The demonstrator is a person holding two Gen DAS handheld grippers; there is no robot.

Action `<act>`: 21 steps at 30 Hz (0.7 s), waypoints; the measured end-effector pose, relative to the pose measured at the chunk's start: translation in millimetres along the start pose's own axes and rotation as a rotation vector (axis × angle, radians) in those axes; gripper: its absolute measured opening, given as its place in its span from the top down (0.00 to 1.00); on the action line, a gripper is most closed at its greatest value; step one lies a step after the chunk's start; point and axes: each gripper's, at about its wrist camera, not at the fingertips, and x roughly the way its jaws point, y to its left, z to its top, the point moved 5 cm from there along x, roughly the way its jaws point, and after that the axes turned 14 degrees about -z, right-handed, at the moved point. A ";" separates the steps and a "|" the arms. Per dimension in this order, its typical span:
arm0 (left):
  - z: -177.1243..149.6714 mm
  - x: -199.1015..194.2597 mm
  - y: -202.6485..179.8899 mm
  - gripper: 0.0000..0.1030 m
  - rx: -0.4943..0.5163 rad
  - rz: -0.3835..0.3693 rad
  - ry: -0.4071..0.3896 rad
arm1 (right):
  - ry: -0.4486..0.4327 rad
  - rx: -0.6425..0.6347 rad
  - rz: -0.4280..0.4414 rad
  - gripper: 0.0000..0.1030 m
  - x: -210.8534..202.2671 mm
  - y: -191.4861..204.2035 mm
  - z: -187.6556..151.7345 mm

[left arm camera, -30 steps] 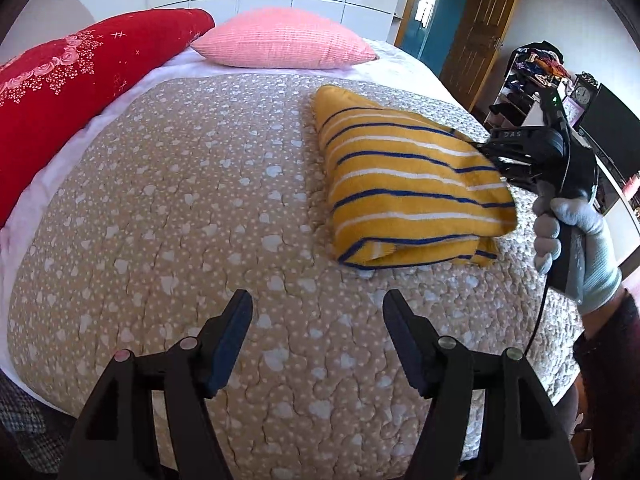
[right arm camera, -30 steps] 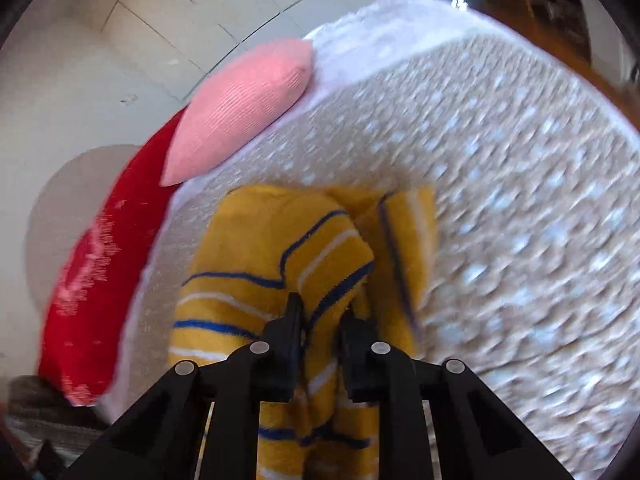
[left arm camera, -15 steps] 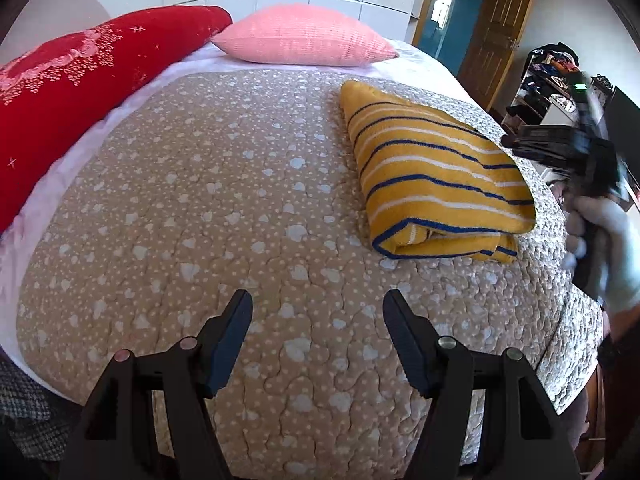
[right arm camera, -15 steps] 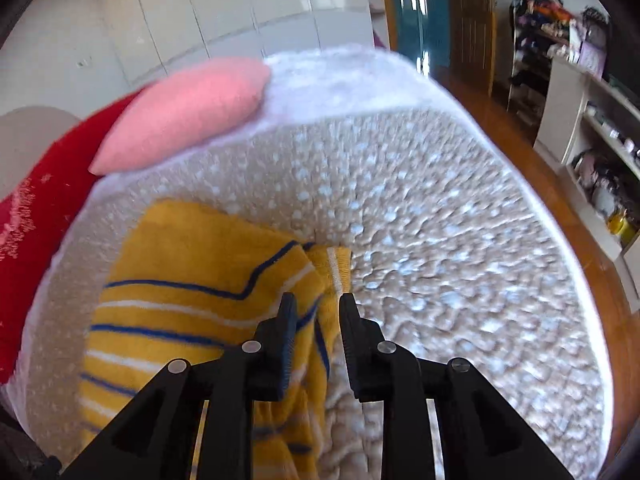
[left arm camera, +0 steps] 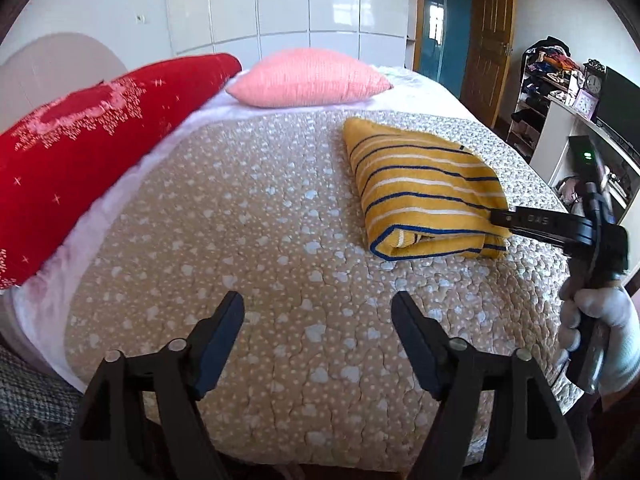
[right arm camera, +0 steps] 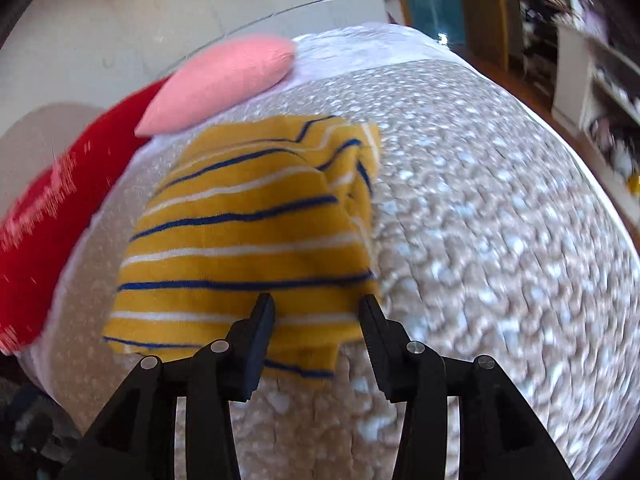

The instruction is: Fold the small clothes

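Observation:
A yellow garment with blue and white stripes [left arm camera: 420,188] lies folded in a thick rectangle on the right side of the beige quilt [left arm camera: 240,240]. It also shows in the right wrist view [right arm camera: 248,240]. My left gripper [left arm camera: 318,320] is open and empty, low over the quilt's near part, well short of the garment. My right gripper [right arm camera: 318,312] is open and empty, its tips at the garment's near edge. In the left wrist view the right gripper [left arm camera: 496,218] reaches the garment's right corner, held by a gloved hand [left arm camera: 600,328].
A pink pillow [left arm camera: 308,78] and a long red cushion [left arm camera: 80,148] lie at the head and left of the bed. Shelves with clutter [left arm camera: 548,80] and a wooden door [left arm camera: 486,36] stand to the right. The bed's edge drops off close in front.
My right gripper opened and let go of the garment's folded edge, which now lies flat on the pile. It stays at the garment's corner. The left gripper stayed open and hardly moved.

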 end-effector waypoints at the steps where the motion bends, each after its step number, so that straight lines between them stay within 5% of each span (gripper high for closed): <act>1: -0.4 -2.6 -1.3 0.25 0.003 0.003 -0.008 | -0.007 0.016 0.000 0.53 -7.0 -3.4 -2.5; 7: -2.8 -19.9 -13.8 0.24 0.022 0.002 -0.043 | -0.063 0.047 -0.009 0.50 -54.8 -11.5 -24.6; 16: 1.3 -59.2 -33.9 0.05 0.072 0.063 -0.207 | -0.162 -0.003 -0.059 0.39 -110.4 1.1 -52.7; 21: -0.2 -62.0 -37.1 0.04 0.083 0.088 -0.200 | -0.209 -0.071 -0.112 0.34 -122.1 13.6 -60.8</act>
